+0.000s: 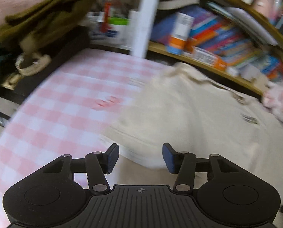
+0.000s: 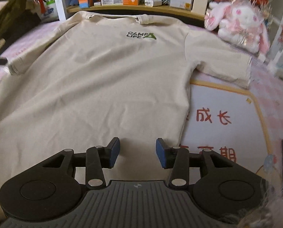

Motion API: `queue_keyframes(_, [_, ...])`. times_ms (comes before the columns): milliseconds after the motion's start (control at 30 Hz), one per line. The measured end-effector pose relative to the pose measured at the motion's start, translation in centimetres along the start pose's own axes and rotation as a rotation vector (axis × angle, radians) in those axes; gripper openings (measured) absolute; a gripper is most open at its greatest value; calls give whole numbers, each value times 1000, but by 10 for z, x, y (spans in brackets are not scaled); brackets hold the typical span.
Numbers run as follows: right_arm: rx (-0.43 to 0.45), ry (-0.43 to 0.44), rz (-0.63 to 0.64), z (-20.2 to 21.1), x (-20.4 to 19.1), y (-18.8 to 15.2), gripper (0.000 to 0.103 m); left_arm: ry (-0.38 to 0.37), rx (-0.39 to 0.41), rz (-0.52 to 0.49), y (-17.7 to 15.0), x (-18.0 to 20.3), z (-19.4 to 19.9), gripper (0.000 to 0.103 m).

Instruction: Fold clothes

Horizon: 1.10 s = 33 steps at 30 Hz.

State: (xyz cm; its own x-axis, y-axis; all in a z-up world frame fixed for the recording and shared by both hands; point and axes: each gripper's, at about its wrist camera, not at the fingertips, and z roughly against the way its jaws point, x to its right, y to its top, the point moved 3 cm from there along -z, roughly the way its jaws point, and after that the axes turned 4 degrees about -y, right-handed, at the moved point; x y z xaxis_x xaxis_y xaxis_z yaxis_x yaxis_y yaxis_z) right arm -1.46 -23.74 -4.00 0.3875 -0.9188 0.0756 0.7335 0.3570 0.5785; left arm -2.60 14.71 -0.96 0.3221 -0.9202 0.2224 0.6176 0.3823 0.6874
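We see the beige T-shirt [image 2: 103,72] lying spread flat, front up, on the pink checked cover [image 1: 52,102], collar toward the bookshelf [image 2: 133,9], both short sleeves out to the sides, logo showing. No fold is visible in it, so as it lies the folding is all left to do. Whether it was laid out for folding or opened again, we cannot tell.

Right tongs [image 2: 137,153]: spread, holding nothing, hovering over the shirt's hem near its right side edge, just beside a white board with red characters [image 2: 223,117].

Left tongs [image 1: 140,156]: spread too, nothing between them, above the shirt's left edge where cloth meets cover. The left view is blurred, so detail there is poor.

A plush rabbit [image 2: 240,24] sits past the right sleeve, apart from both tongs.
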Motion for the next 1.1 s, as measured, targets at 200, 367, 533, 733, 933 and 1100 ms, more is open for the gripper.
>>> queue_keyframes(200, [-16, -77, -41, -1, -6, 2, 43, 6, -38, -131, 6, -11, -25, 48])
queue_keyframes(367, [-19, -116, -57, -1, -9, 3, 45, -27, -72, -110, 7, -19, -42, 18])
queue_keyframes(533, [-24, -154, -70, -3, -14, 4, 46, -79, 12, -69, 34, -35, -37, 2])
queue_keyframes(733, [-30, -169, -67, -4, -14, 6, 47, 54, 159, -116, 125, -66, -48, 2])
queue_keyframes(933, [-34, -178, -64, -5, -14, 6, 47, 163, 128, -156, 154, -79, -78, 2])
queue_keyframes(1100, [-43, -188, -59, -7, -14, 9, 47, 224, 67, -185, 160, -83, -103, 8])
